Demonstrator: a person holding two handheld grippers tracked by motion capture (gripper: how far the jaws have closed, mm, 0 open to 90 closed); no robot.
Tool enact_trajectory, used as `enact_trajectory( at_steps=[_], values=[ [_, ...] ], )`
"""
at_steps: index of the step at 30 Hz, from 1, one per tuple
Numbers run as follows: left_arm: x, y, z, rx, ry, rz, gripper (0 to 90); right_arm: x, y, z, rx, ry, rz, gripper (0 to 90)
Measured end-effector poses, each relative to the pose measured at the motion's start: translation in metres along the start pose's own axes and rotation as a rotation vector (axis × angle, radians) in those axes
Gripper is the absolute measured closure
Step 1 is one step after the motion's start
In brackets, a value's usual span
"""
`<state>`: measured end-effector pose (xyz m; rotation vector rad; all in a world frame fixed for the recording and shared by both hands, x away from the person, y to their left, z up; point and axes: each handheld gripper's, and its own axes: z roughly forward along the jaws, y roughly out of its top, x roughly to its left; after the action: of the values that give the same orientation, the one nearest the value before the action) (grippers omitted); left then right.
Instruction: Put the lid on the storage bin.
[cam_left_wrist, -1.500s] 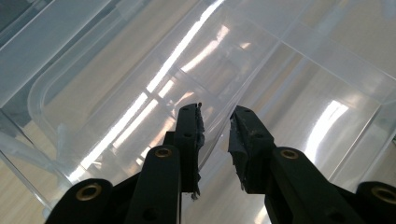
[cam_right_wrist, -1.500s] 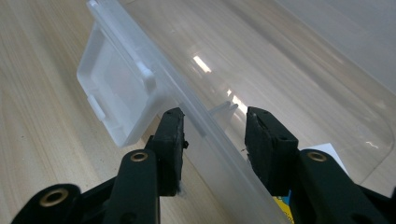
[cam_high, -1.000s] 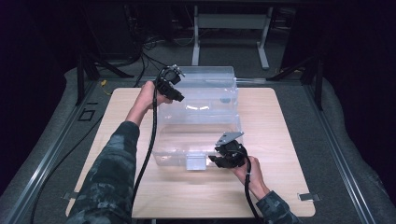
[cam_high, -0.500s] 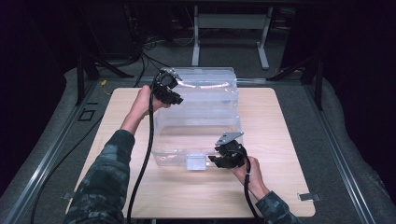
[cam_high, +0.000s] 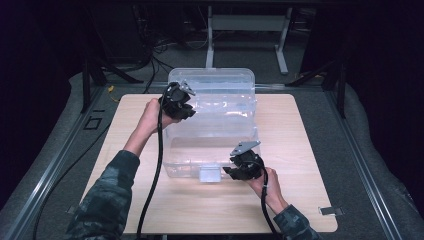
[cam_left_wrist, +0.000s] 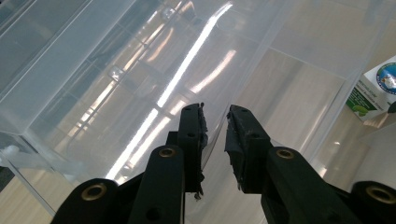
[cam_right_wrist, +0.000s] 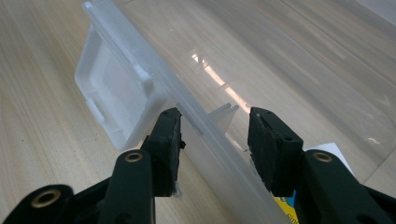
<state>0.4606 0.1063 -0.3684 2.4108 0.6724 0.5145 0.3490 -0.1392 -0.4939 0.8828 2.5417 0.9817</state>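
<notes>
The left gripper (cam_high: 181, 100) has its jaws slightly apart astride the raised lid (cam_high: 220, 95) edge, while the right gripper (cam_high: 239, 170), jaws apart, straddles the box (cam_high: 210, 150) near rim.

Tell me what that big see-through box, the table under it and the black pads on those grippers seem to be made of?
The box looks like clear, glossy plastic: the tabletop shows through it and lights streak across its walls. The table seems pale wood or wood-look laminate, with matte, fine grain lines. The pads on the right hand-held gripper look like black rubber or foam, dull and roughly textured; which one, I cannot tell.
</notes>
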Motion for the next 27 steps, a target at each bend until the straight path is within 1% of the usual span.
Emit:
enact_trajectory(
  at_steps=[1,2,5,6,7,9,10,11,14,16,17,21,27],
  values=[
    [-0.001,-0.001,-0.001,-0.001,0.000,0.000,75.2,0.000,0.000,0.000,-0.002,0.003,0.002,54.9],
    [-0.002,-0.001,-0.002,-0.003,0.000,0.009,75.3,0.000,0.000,0.000,-0.001,0.001,0.001,54.9],
    [-0.008,-0.006,-0.006,-0.023,0.004,0.025,75.2,0.000,0.000,0.000,0.003,0.003,0.001,54.8],
    [-0.010,-0.009,-0.008,-0.035,0.002,0.024,75.2,0.000,0.000,0.000,0.003,0.003,0.002,54.8],
    [-0.011,-0.010,-0.008,-0.045,0.001,0.013,75.2,0.000,0.000,0.000,0.003,0.004,0.002,54.8],
    [-0.013,-0.013,-0.010,-0.054,-0.004,0.012,75.2,0.000,0.000,0.000,0.003,0.004,0.001,54.8],
    [-0.014,-0.015,-0.011,-0.059,-0.007,0.002,75.2,0.000,0.000,0.000,0.003,0.005,0.001,54.9],
    [-0.015,-0.016,-0.013,-0.052,-0.004,0.011,75.1,0.000,0.000,0.002,-0.011,0.001,0.001,54.8],
    [-0.022,-0.016,-0.014,-0.027,0.022,0.038,75.1,0.000,0.000,0.002,-0.010,0.002,0.002,54.8],
    [-0.025,-0.015,-0.015,-0.018,0.026,0.041,75.1,0.000,0.000,0.002,-0.010,0.002,0.003,54.7],
    [-0.026,-0.016,-0.015,-0.018,0.028,0.046,75.1,0.000,0.000,0.002,-0.010,0.002,0.003,54.7],
    [-0.029,-0.020,-0.016,-0.035,0.038,0.039,74.8,0.000,0.000,0.002,-0.009,0.001,0.004,54.7],
    [-0.035,-0.026,-0.018,-0.058,0.039,0.032,74.9,0.000,0.000,0.002,-0.007,0.002,0.003,54.6]
  ],
)
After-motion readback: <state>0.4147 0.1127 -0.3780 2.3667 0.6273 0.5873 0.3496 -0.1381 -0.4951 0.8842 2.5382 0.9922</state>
